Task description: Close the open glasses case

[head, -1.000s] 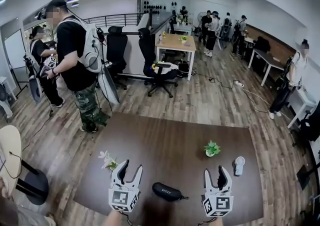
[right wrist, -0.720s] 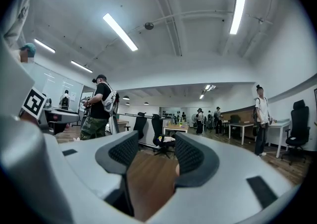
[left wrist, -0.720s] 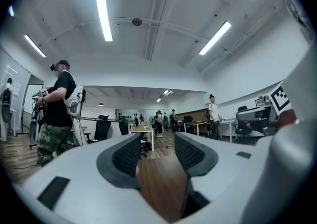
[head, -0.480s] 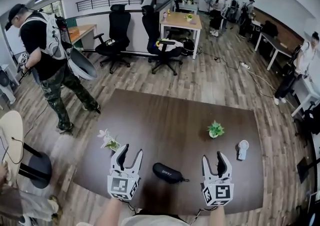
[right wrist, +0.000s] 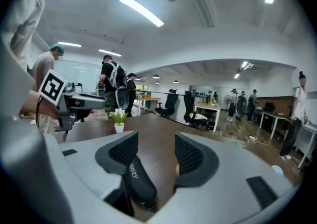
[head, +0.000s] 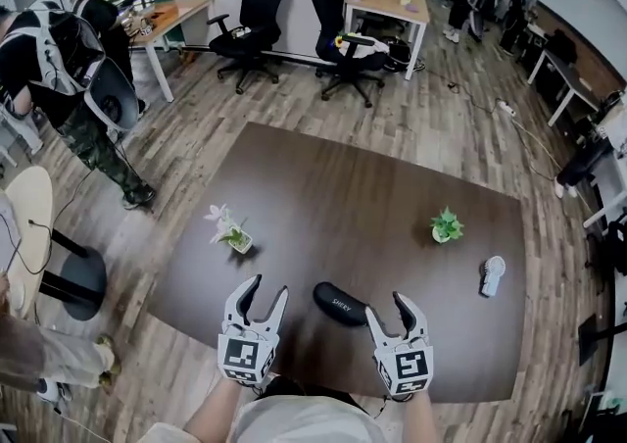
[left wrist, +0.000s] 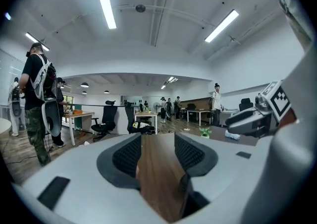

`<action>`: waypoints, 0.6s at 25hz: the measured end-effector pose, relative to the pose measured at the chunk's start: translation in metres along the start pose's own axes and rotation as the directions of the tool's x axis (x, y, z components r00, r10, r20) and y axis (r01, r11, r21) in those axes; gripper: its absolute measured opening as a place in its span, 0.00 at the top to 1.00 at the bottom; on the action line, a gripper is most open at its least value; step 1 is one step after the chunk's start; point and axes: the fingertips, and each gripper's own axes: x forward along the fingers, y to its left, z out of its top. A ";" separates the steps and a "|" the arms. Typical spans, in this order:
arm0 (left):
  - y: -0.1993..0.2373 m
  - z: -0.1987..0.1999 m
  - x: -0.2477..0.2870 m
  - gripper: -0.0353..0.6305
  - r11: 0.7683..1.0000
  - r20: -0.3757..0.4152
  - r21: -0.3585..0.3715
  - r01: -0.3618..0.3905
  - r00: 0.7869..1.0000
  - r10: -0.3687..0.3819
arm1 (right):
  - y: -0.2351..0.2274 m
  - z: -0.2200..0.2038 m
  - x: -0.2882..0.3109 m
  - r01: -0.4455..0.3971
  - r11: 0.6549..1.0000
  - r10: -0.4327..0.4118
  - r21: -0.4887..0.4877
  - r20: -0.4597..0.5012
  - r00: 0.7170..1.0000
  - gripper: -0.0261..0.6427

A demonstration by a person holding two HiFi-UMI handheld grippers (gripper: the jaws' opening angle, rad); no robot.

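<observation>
A black oblong glasses case (head: 340, 303) with pale lettering lies near the front edge of the dark brown table (head: 333, 196). No raised lid shows on it. My right gripper (head: 391, 310) stands open just right of the case. In the right gripper view, the case (right wrist: 138, 179) lies low by the left pad, partly inside the gap of that gripper (right wrist: 156, 141), with no pad pressing on it. My left gripper (head: 266, 288) stands open to the left of the case. The left gripper view shows only bare table between its jaws (left wrist: 157, 136).
A small pot with a white flower (head: 230, 232) stands left of centre on the table. A green potted plant (head: 447, 226) and a small white fan (head: 492, 275) stand at the right. Office chairs (head: 257, 5), desks and several people are beyond the table, and a round stool (head: 29, 235) is at the left.
Both grippers have sunk toward the table. The right one has shifted left until it is beside the case. The head view has tilted further down, and the person at the left has walked away.
</observation>
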 end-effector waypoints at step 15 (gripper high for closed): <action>-0.001 -0.030 -0.026 0.63 0.999 -0.056 -0.044 -0.016 0.998 0.013 | 0.099 -0.117 0.037 -0.342 0.906 0.220 -0.250 -0.413 0.884 0.61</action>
